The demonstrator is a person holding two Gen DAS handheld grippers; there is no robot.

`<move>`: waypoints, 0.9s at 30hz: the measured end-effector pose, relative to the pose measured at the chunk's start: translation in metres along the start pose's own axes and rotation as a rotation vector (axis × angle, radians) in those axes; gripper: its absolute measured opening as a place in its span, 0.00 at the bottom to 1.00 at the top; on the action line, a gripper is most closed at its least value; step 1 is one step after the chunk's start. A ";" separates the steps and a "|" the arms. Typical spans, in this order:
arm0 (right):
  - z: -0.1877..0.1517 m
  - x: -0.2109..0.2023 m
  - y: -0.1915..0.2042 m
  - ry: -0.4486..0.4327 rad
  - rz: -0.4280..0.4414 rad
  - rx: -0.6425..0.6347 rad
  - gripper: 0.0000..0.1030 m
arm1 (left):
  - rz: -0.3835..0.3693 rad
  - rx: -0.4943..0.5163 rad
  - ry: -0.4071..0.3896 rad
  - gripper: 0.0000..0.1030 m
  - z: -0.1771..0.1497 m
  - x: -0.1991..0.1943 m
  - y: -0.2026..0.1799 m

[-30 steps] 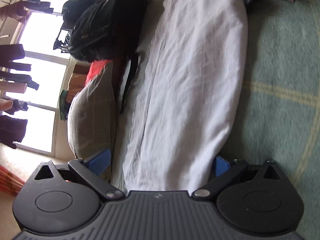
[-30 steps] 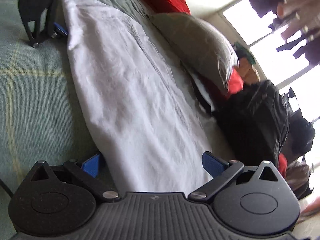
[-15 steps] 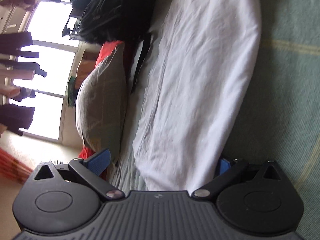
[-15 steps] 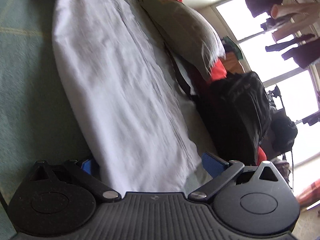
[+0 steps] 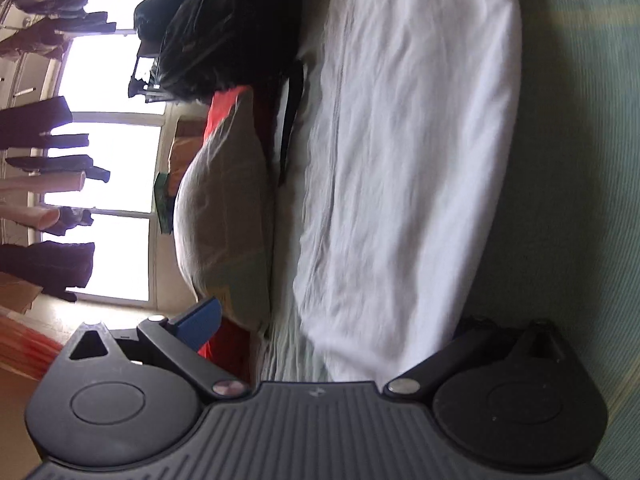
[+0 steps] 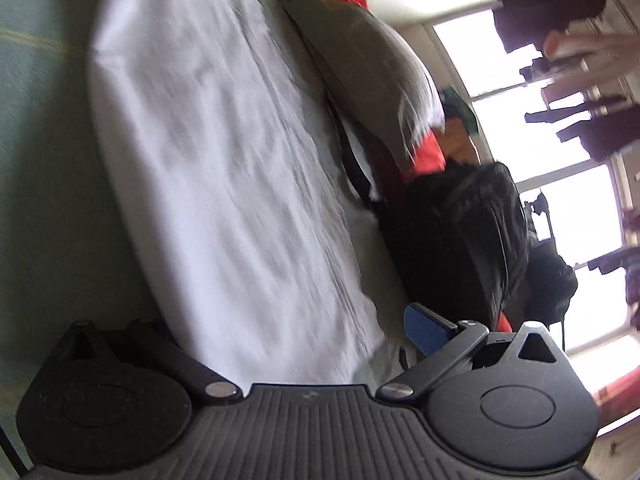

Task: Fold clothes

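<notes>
L tongs [image 5: 328,332] spread wide, nothing gripped; white garment [image 5: 408,168] lies between its fingers on green bed cover [image 5: 568,200], grey pillow [image 5: 224,224] and black backpack [image 5: 236,24] just beside. R tongs [image 6: 280,336] likewise wide, empty, straddling garment's other end.

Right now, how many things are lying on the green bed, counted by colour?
White: 1, the folded white garment.
Grey: 1, the grey pillow.
Black: 1, the black backpack.
Red: 1, a red thing mostly hidden under the pillow; what it is cannot be told.
Total: 4 on the green bedspread.
</notes>
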State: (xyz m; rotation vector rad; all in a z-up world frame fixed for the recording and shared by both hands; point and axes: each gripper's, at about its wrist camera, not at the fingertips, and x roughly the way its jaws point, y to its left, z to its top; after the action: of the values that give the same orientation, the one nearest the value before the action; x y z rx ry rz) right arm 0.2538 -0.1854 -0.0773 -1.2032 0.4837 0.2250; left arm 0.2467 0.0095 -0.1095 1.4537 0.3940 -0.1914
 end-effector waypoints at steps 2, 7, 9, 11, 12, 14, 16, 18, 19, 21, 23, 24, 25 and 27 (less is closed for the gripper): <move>0.004 0.003 0.007 -0.006 -0.024 -0.044 1.00 | 0.014 0.037 0.004 0.90 -0.002 0.002 -0.004; 0.021 0.001 0.035 -0.051 -0.047 -0.160 0.75 | 0.026 0.197 -0.030 0.46 0.015 0.000 -0.034; 0.024 0.003 0.038 -0.050 -0.031 -0.163 0.70 | 0.001 0.199 -0.027 0.26 0.015 0.001 -0.040; 0.022 0.005 0.033 -0.046 -0.008 -0.127 0.67 | -0.020 0.195 -0.028 0.08 0.015 0.004 -0.045; 0.022 0.006 0.031 -0.044 0.005 -0.109 0.61 | -0.020 0.189 -0.029 0.08 0.015 0.004 -0.045; 0.020 0.007 0.032 -0.043 0.045 -0.099 0.42 | -0.035 0.172 -0.031 0.08 0.015 0.005 -0.040; 0.020 0.009 0.037 -0.039 0.073 -0.080 0.18 | -0.038 0.149 -0.030 0.09 0.015 0.005 -0.035; 0.020 0.006 0.035 -0.043 0.066 -0.062 0.17 | -0.036 0.135 -0.026 0.08 0.014 0.003 -0.031; 0.020 0.004 0.035 -0.045 0.062 -0.053 0.16 | -0.033 0.129 -0.026 0.08 0.014 0.002 -0.029; 0.020 0.000 0.026 -0.040 0.083 -0.016 0.14 | -0.023 0.109 -0.030 0.08 0.014 -0.002 -0.023; 0.022 -0.005 0.020 -0.034 0.089 -0.013 0.12 | -0.006 0.085 -0.037 0.07 0.014 -0.008 -0.017; 0.022 -0.007 0.018 -0.035 0.090 -0.015 0.11 | 0.003 0.077 -0.042 0.07 0.014 -0.011 -0.014; 0.022 -0.009 0.017 -0.036 0.089 -0.013 0.09 | 0.009 0.074 -0.046 0.06 0.013 -0.014 -0.012; 0.022 -0.017 0.016 -0.036 0.089 -0.013 0.07 | 0.012 0.070 -0.054 0.03 0.011 -0.022 -0.010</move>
State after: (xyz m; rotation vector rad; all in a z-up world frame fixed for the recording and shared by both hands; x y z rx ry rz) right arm 0.2373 -0.1573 -0.0768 -1.1896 0.5057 0.3257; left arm 0.2249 -0.0053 -0.1098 1.5161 0.3377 -0.2361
